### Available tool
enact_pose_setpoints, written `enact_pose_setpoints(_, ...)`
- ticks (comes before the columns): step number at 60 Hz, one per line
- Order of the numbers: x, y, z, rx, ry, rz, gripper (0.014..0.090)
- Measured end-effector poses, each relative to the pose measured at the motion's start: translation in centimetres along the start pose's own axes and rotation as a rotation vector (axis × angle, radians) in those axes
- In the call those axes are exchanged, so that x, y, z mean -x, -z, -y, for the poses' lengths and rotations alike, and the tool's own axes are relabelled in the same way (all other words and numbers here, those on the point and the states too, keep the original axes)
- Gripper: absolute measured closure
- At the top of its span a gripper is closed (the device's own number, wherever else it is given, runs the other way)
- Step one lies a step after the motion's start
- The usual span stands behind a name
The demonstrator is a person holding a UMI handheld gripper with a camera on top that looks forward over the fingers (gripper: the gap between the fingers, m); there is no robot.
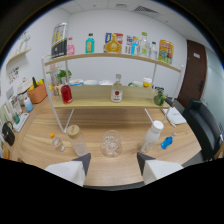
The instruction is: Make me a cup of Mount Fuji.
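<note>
Wooden table carrying the drink-making set, seen from a claw whose two pale fingers stand apart with nothing between them. From the left, just ahead of the left finger: a small clear bottle with a yellow cap, then a clear glass jar with a round wooden lid. Directly ahead of the gap stands the round clear glass cup, the vessel to be filled, apart from both fingers. Beyond the right finger a tall clear plastic bottle with a white cap leans at a tilt, with a small blue bottle lying close beside it. A clear spirit bottle with a red label waits on the lower shelf behind. Likely hazards: the vessels are crowded, so reaching for any one could nudge its neighbour; smooth glass may slip in the grip; the tilted tall bottle looks ready to topple if brushed.
</note>
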Motion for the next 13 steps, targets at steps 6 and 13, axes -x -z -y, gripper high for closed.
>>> enact_pose_setpoints(6, 0.6, 0.04, -0.16, 0.008, 0.001, 0.013, 0.0188)
enact_pose_setpoints(13, 0.77, -0.15, -0.28, 0.012, 0.008, 0.017, 0.0189)
